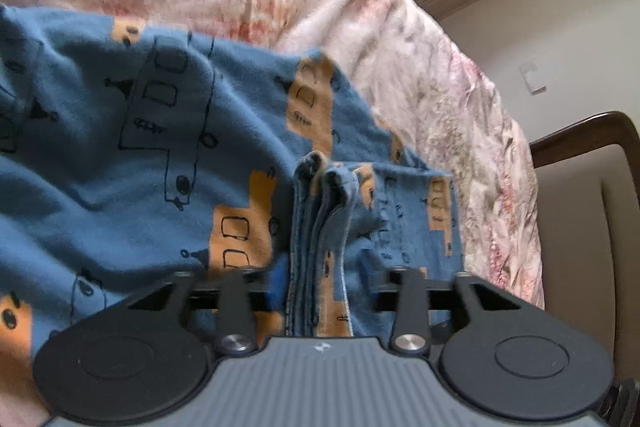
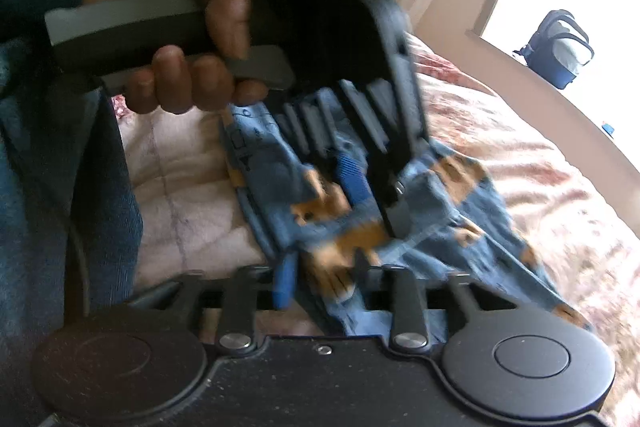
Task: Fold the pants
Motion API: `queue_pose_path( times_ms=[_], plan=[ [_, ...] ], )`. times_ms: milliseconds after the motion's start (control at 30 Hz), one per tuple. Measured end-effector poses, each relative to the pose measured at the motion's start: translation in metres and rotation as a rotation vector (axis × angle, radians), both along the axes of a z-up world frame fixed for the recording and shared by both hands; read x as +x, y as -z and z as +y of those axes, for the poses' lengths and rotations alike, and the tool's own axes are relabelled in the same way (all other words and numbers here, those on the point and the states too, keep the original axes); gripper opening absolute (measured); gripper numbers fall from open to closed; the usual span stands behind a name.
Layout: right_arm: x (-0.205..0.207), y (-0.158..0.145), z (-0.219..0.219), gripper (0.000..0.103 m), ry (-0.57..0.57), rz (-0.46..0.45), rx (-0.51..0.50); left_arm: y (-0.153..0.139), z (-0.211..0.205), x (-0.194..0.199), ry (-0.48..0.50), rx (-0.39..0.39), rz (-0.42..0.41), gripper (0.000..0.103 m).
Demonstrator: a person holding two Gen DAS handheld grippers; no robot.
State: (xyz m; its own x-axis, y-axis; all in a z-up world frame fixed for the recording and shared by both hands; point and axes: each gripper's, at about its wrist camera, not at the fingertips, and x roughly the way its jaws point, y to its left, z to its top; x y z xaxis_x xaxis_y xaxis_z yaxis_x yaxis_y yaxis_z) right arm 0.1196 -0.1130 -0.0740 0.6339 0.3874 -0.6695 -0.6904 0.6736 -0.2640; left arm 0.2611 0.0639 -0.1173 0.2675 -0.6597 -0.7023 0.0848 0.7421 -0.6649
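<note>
Gathered cloth fills the gap of my left tool [image 1: 316, 267]: a stacked, hemmed edge of the pants [image 1: 160, 131] stands up between its blue pads, so I log the left tool as clamped on the pants. Ahead and to the left of that tool, the main body of the garment drapes over the bed [image 1: 420, 39] in loose folds; blue fleece-like knit with orange blocks and black line drawings.

Right wrist view, blurred: my right tool [image 2: 320, 279] also has pants fabric bunched between its fingers, one blue pad [image 2: 285, 281] visible at the left of the bunch. I read it as pinching the cloth, with less certainty. Directly ahead of it sits the left tool, held in my left hand [image 2: 176, 27].

Handling judgement: light, soft, limp; no stiffness, so any unsupported span will sag and wrinkle. Surface looks brushed, so it is unlikely to slip from the pads. Layers may shear apart. Best hold: on the thick seamed or hemmed edge, all layers caught together, both tools on the same edge.
</note>
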Motion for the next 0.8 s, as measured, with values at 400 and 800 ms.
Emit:
queue_pose_path(
  times_ms=[400, 800],
  plan=[
    [0.071, 0.011, -0.088, 0.102, 0.377, -0.246, -0.027, -0.014, -0.048, -0.007, -0.036, 0.425, -0.302, 0.099],
    [0.128, 0.045, -0.14, 0.101, 0.663, -0.406, -0.301, -0.013, -0.038, -0.007, -0.039, 0.443, -0.294, 0.091]
  ],
)
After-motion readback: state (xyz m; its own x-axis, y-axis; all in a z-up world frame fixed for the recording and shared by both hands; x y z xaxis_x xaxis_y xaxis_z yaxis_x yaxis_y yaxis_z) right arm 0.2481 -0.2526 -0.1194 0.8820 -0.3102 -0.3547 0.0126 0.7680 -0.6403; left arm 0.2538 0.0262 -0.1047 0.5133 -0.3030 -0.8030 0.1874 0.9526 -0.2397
